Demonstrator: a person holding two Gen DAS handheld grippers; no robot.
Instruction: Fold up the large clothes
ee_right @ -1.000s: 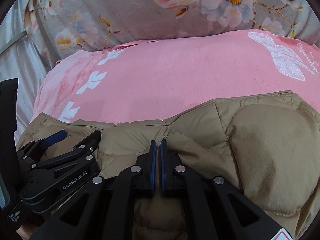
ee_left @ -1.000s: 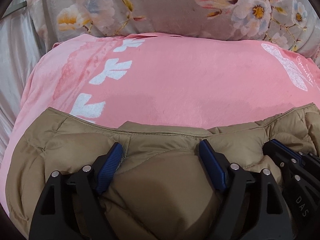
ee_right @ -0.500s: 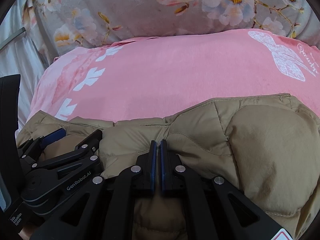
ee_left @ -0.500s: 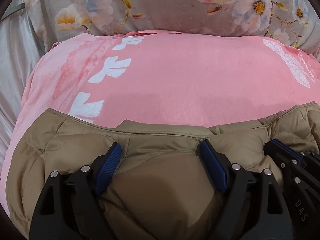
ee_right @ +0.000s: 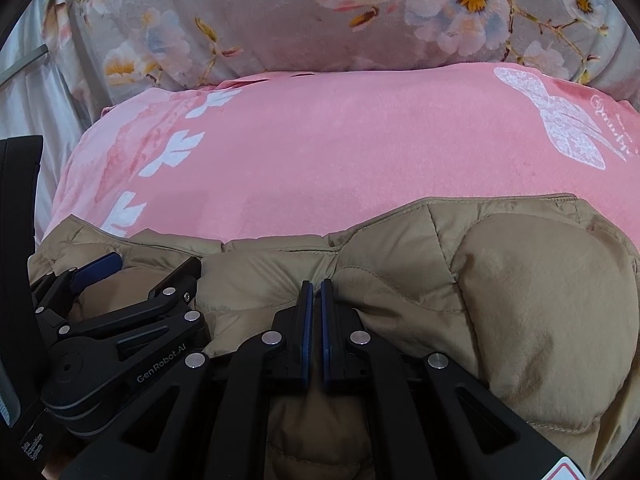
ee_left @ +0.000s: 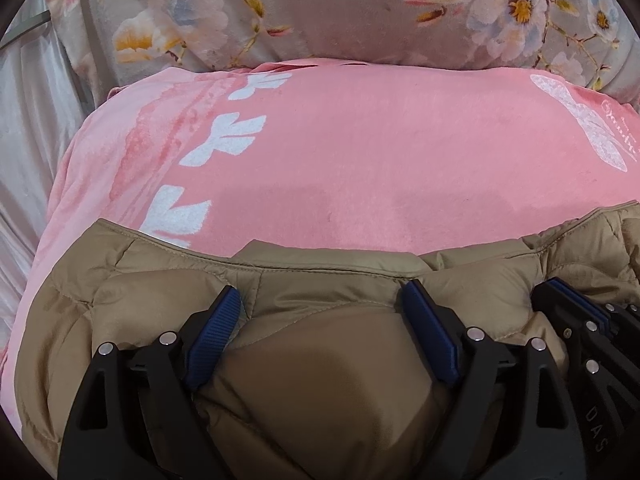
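A tan quilted puffer jacket [ee_left: 328,364] lies bunched on a pink blanket [ee_left: 360,160]; it also shows in the right wrist view [ee_right: 520,300]. My left gripper [ee_left: 320,304] is open, its blue-padded fingers spread over a puffy fold of the jacket. My right gripper [ee_right: 314,292] is shut, its pads nearly touching with the jacket under and around them; whether cloth is pinched between them I cannot tell. The left gripper also shows at the left of the right wrist view [ee_right: 132,276], and the right gripper at the right of the left wrist view [ee_left: 576,304].
The pink blanket [ee_right: 340,152] with white leaf and butterfly prints covers the bed. A grey floral pillow [ee_left: 320,12] lies along the far side. Pale grey sheet [ee_left: 28,120] hangs at the left.
Both grippers have crept slightly forward with the jacket; the views show a little more of the pillow. The jaws have not changed.
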